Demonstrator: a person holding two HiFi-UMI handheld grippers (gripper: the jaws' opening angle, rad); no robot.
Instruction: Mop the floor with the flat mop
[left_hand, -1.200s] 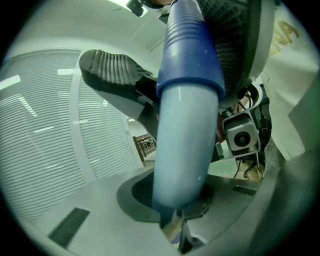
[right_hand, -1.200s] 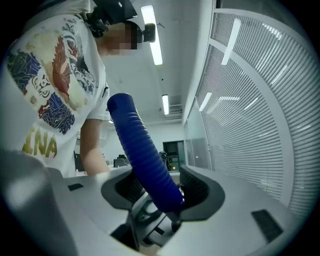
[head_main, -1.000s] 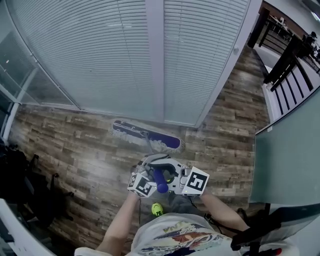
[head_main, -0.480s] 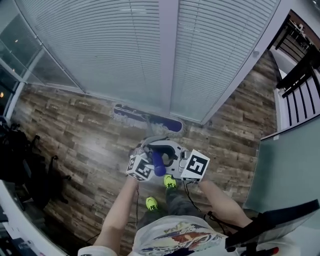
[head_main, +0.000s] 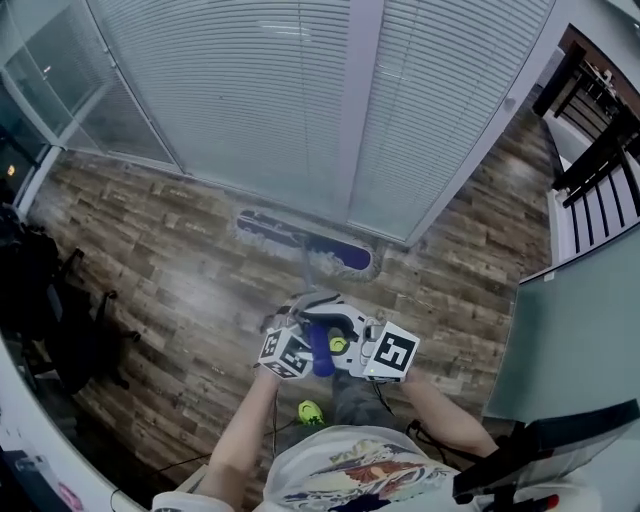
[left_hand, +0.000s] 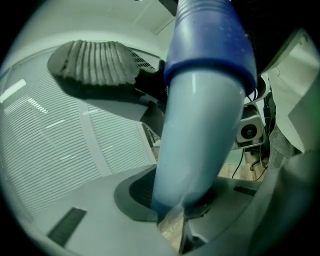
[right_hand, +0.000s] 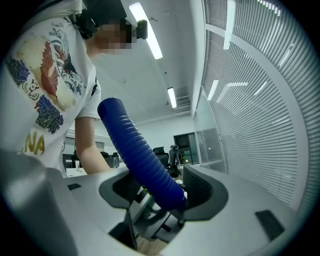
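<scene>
The flat mop's purple-edged head (head_main: 305, 244) lies on the wood floor at the foot of the blind-covered glass wall. Its pale shaft (left_hand: 200, 130) rises to a ribbed blue grip (right_hand: 142, 155) between my hands. My left gripper (head_main: 297, 322) is shut on the shaft just below the blue grip; its jaws have just been opening slightly, with the shaft still between them. My right gripper (head_main: 346, 326) is shut on the blue grip, which fills the gap between its pads (right_hand: 200, 189); its jaws have just been opening a little too.
The slatted blinds (head_main: 260, 90) and their grey post close off the far side. Dark bags and chair legs (head_main: 45, 300) crowd the left. A glass partition (head_main: 570, 330) stands at the right, a dark railing (head_main: 600, 120) beyond. Yellow-green shoes (head_main: 312, 411) and a cable lie under me.
The mop head has slid across the floor toward the foot of the blind wall. Both grippers travelled with the handle, and the person's feet have shifted.
</scene>
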